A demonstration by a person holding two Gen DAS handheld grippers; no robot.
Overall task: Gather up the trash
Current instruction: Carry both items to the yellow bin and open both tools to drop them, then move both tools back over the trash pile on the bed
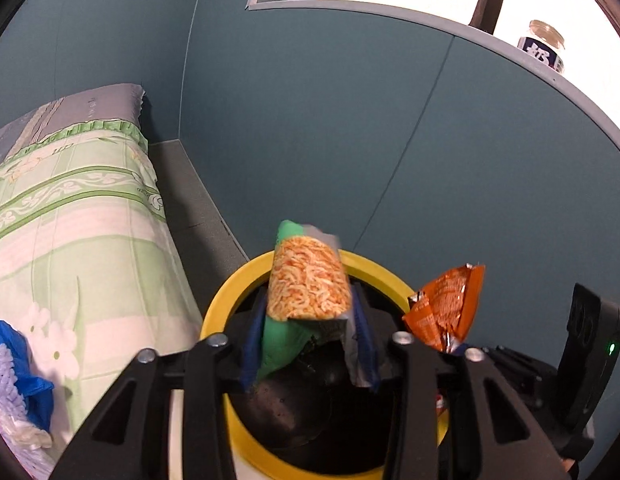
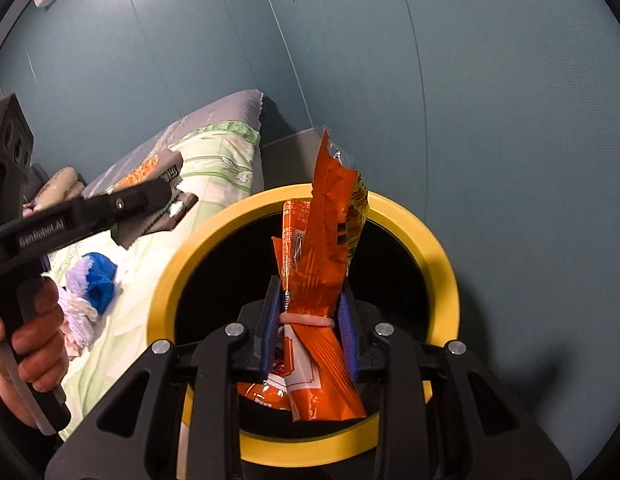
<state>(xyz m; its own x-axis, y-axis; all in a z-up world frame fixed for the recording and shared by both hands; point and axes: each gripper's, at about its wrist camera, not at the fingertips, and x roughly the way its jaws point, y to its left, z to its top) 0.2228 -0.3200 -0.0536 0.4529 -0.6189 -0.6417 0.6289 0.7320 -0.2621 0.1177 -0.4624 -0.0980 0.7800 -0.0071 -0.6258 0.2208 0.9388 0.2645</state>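
Observation:
My left gripper [image 1: 308,332] is shut on a green snack packet printed with orange noodles [image 1: 308,284] and holds it over the yellow-rimmed bin [image 1: 218,304]. My right gripper [image 2: 310,320] is shut on an orange snack wrapper [image 2: 323,240] tied with a rubber band, held upright over the same bin [image 2: 441,248], whose inside is dark. The orange wrapper also shows in the left wrist view [image 1: 445,312], to the right of the green packet. The left gripper [image 2: 150,204] shows from the side in the right wrist view, left of the bin.
A bed with a green floral sheet [image 1: 70,216] lies left of the bin. A blue and white knitted bundle [image 2: 90,284] rests on it. Teal wall panels [image 1: 349,120] stand behind the bin. A bottle [image 1: 543,46] stands on the ledge at upper right.

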